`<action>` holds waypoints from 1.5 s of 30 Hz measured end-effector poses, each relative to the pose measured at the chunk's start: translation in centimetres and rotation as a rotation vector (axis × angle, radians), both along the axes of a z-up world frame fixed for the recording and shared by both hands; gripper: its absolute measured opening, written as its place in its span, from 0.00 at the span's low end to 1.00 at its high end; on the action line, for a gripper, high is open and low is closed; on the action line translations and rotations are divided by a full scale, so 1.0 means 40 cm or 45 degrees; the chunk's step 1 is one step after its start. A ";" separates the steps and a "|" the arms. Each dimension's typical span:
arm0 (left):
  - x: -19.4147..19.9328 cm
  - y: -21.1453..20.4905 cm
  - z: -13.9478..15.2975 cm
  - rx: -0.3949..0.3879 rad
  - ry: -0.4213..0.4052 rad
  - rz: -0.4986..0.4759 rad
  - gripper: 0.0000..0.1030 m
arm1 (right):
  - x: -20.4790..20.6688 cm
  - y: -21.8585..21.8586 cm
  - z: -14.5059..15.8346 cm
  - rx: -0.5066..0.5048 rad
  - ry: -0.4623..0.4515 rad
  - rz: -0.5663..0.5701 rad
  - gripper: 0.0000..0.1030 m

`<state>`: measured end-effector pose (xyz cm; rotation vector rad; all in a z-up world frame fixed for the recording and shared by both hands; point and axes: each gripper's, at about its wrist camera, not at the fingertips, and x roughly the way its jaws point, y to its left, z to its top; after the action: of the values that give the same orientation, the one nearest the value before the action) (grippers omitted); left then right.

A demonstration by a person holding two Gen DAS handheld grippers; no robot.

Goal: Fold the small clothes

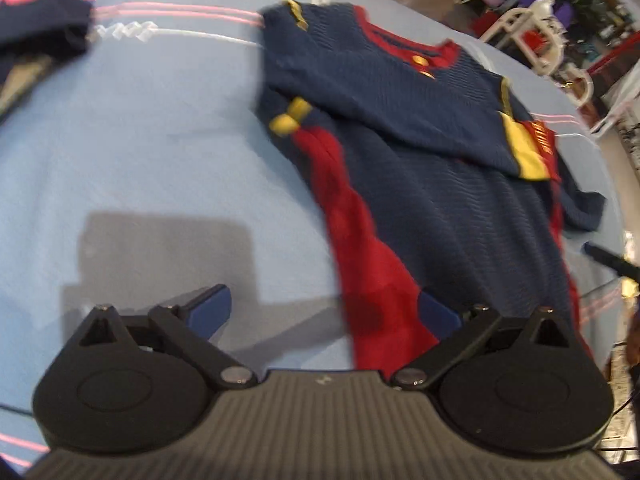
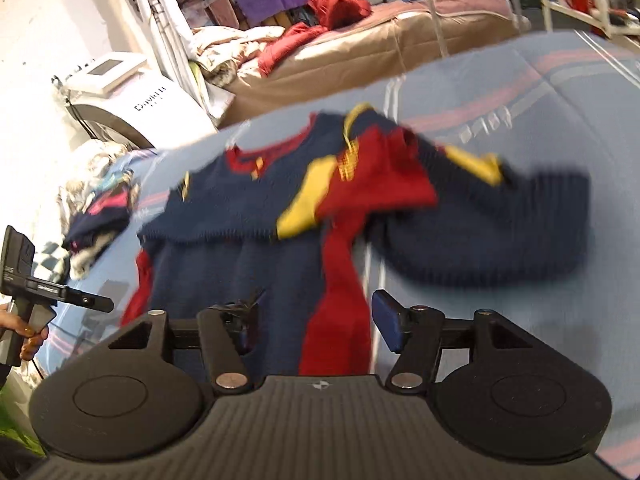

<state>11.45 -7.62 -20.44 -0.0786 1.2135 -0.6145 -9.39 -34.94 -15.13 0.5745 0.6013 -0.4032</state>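
The navy and red shirt lies flat on the light blue bed cover, one sleeve already folded across the chest, probably to narrow it. Both the left gripper and the right gripper stand wide and hold nothing, poised at its lower hem.

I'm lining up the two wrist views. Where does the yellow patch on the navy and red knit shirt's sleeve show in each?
Left wrist: yellow sleeve patch at right of centre, on the navy and red knit shirt.
Right wrist: same patch near centre.
Shared landmark: the shirt's red collar.
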 end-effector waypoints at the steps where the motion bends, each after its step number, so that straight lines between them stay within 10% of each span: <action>1: -0.016 -0.013 -0.003 -0.008 -0.030 -0.001 0.96 | -0.013 0.004 -0.012 0.036 -0.015 -0.025 0.93; 3: -0.036 -0.049 -0.009 -0.026 -0.032 -0.053 0.82 | -0.031 0.014 -0.031 0.079 -0.025 -0.062 0.93; 5: -0.061 -0.090 -0.005 0.028 -0.075 -0.113 0.40 | -0.037 0.035 -0.052 0.106 -0.007 -0.045 0.93; 7: -0.076 -0.110 -0.004 0.048 -0.090 -0.140 0.21 | -0.043 0.047 -0.067 0.097 -0.006 -0.061 0.92; 9: -0.079 -0.102 -0.002 0.018 -0.069 -0.092 0.16 | -0.052 0.052 -0.087 0.128 -0.029 -0.093 0.85; 11: -0.088 -0.088 0.008 0.033 -0.085 -0.080 0.11 | -0.052 0.052 -0.094 0.164 -0.049 -0.088 0.52; 12: -0.093 -0.078 0.015 0.034 -0.091 -0.076 0.10 | -0.053 0.052 -0.094 0.189 -0.067 -0.070 0.12; 18: -0.111 -0.012 0.042 0.179 -0.170 -0.043 0.05 | -0.110 0.068 -0.071 0.131 -0.054 -0.187 0.02; 22: -0.099 0.044 0.020 0.140 -0.098 0.019 0.09 | -0.128 0.064 -0.102 0.096 0.009 -0.158 0.12; 24: -0.103 0.040 0.042 0.185 -0.143 0.025 0.24 | -0.143 0.058 -0.079 0.062 -0.033 -0.175 0.38; 26: -0.116 0.023 0.073 0.274 -0.250 0.027 0.67 | -0.155 0.045 -0.045 -0.053 -0.044 -0.261 0.64; 29: -0.131 -0.017 0.117 0.283 -0.341 -0.030 0.82 | -0.167 -0.018 -0.021 -0.125 -0.045 -0.402 0.73; 33: -0.151 -0.078 0.140 0.222 -0.331 -0.092 0.94 | -0.188 -0.133 -0.053 0.095 -0.251 -0.596 0.93; 38: -0.186 -0.162 0.126 0.234 -0.324 -0.176 0.98 | -0.124 -0.172 -0.078 0.126 -0.294 -0.615 0.76; 40: -0.200 -0.182 0.119 0.258 -0.328 -0.201 0.98 | -0.114 -0.189 -0.085 0.198 -0.325 -0.611 0.23; 45: -0.210 -0.171 0.112 0.297 -0.331 -0.190 0.99 | -0.210 -0.213 -0.001 0.136 -0.372 -0.887 0.18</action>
<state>3.05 -14.47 -15.94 0.2824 1.0354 -0.5887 -17.80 -43.45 -15.18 0.9260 0.1240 -0.9259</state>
